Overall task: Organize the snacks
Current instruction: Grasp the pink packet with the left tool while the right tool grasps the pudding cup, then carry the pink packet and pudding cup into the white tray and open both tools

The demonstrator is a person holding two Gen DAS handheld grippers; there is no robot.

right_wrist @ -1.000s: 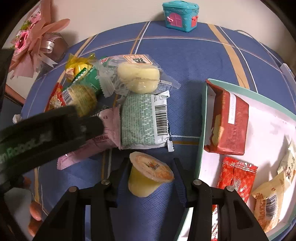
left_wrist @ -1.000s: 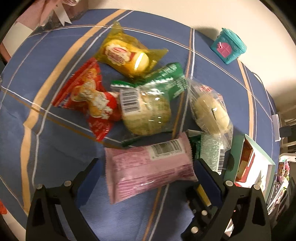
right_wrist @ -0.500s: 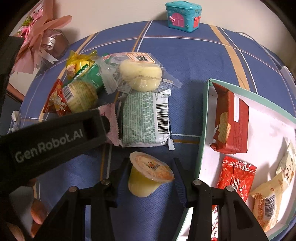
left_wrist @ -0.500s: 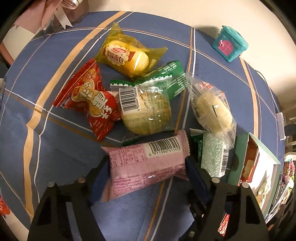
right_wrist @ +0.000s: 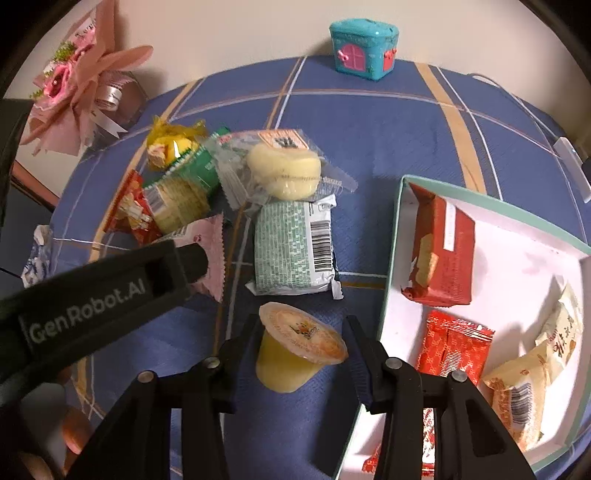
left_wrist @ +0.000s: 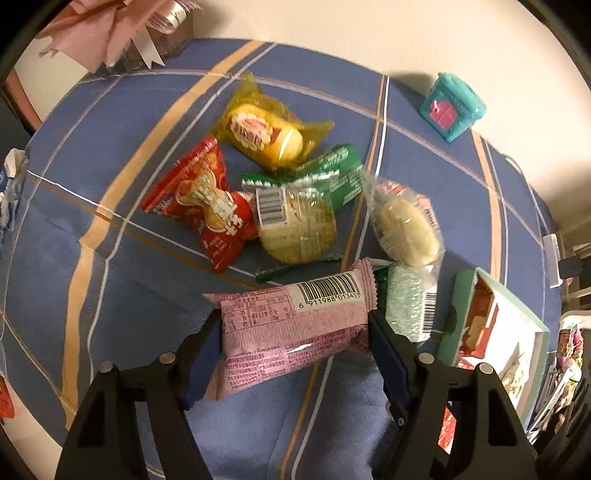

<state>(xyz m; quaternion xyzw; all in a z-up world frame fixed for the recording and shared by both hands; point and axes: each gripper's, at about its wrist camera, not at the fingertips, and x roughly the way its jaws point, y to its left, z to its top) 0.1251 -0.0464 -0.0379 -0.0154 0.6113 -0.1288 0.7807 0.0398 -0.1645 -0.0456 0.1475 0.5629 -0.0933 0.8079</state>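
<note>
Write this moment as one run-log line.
left hand-held gripper: just closed on pink snack packet | right hand-held gripper: shut on jelly cup | box: partly filled

In the right wrist view the left gripper's arm (right_wrist: 96,295) covers most of the pink packet (right_wrist: 210,254), lower left. The box (right_wrist: 491,221) runs off the right edge. In the left wrist view the yellow packet (left_wrist: 266,133) print is blurred, and the pink bouquet (left_wrist: 107,29) is cut off top left.
</note>
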